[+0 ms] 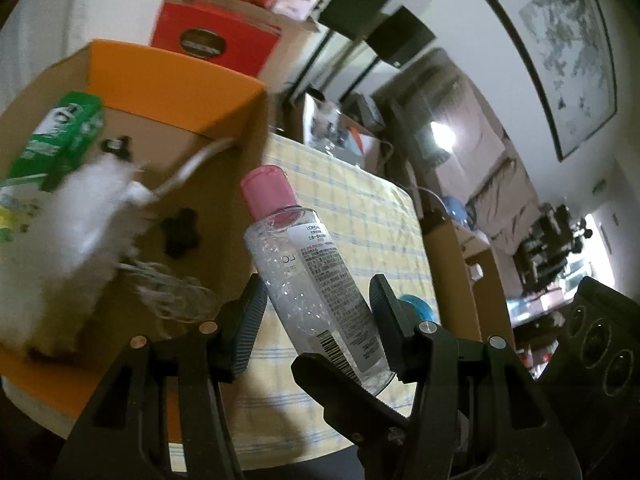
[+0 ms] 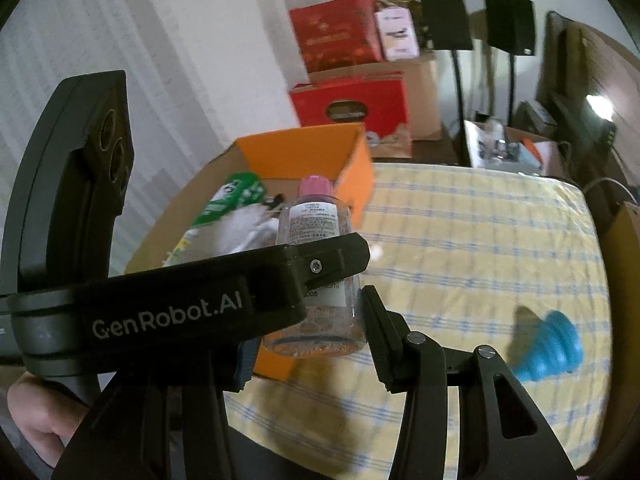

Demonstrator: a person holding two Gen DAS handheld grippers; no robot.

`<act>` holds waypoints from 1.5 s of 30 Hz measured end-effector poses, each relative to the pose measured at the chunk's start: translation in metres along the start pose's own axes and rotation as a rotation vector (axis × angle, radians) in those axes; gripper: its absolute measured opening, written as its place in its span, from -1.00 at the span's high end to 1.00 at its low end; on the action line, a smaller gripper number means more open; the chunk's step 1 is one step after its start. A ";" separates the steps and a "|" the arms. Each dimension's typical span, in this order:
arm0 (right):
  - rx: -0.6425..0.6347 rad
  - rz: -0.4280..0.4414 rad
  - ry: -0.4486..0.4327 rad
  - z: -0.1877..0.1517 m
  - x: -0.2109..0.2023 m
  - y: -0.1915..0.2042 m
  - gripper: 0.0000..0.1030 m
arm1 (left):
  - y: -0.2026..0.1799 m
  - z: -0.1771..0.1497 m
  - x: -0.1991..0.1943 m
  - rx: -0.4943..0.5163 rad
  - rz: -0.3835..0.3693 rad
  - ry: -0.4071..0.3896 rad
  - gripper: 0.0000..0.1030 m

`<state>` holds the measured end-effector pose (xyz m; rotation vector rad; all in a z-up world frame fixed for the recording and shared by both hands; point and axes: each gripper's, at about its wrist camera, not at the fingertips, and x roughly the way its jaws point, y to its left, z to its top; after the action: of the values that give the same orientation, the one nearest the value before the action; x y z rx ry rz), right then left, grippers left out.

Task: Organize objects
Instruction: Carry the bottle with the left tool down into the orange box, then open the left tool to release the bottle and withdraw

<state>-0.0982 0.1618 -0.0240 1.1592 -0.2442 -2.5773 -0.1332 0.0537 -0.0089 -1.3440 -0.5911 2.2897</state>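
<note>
beside the orange box [image 1: 168,80]: bottle [image 1: 316,276] held aloft for stowing.
left gripper [image 1: 316,312] jaws clamp the pink-capped bottle, tilted toward the box, likely next to go in. right gripper [image 2: 308,340] jaws spread, apparently holding nothing; blue funnel [image 2: 548,348] waits on bench [image 2: 480,240].

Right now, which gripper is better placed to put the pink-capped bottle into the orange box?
Left, probably. The left gripper has the bottle between its fingers, and the orange box lies open just beside it. The right gripper sits behind the left one.
</note>
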 end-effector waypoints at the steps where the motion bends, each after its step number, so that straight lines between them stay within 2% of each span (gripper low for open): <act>1: -0.008 0.010 0.003 0.003 0.004 0.005 0.07 | 0.004 0.001 -0.002 -0.005 0.003 -0.005 0.05; 14: -0.094 0.105 0.049 0.012 0.054 0.058 0.07 | 0.077 0.007 -0.029 -0.097 0.051 -0.036 0.05; 19: -0.134 0.126 0.074 0.008 0.075 0.073 0.07 | 0.107 0.006 -0.032 -0.128 0.075 -0.035 0.06; 23: -0.166 0.125 0.097 0.004 0.088 0.081 0.07 | 0.123 0.004 -0.029 -0.155 0.062 -0.025 0.05; 27: -0.225 0.074 0.094 -0.001 0.091 0.091 0.07 | 0.127 0.005 -0.028 -0.153 0.057 -0.021 0.05; 32: -0.252 0.051 0.089 -0.005 0.094 0.095 0.06 | 0.130 0.005 -0.031 -0.141 0.077 -0.025 0.04; 35: -0.278 0.018 0.093 -0.008 0.096 0.098 0.06 | 0.131 0.005 -0.034 -0.132 0.089 -0.032 -0.10; 37: -0.282 0.016 0.100 -0.009 0.096 0.098 0.05 | 0.131 0.004 -0.038 -0.135 0.068 -0.043 -0.28; 45: -0.239 0.019 0.071 -0.007 0.070 0.085 0.00 | 0.128 0.006 -0.044 -0.129 0.076 -0.055 -0.31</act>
<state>-0.1196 0.0580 -0.0547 1.1500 0.0671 -2.4615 -0.1366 -0.0765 -0.0452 -1.3880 -0.7283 2.3924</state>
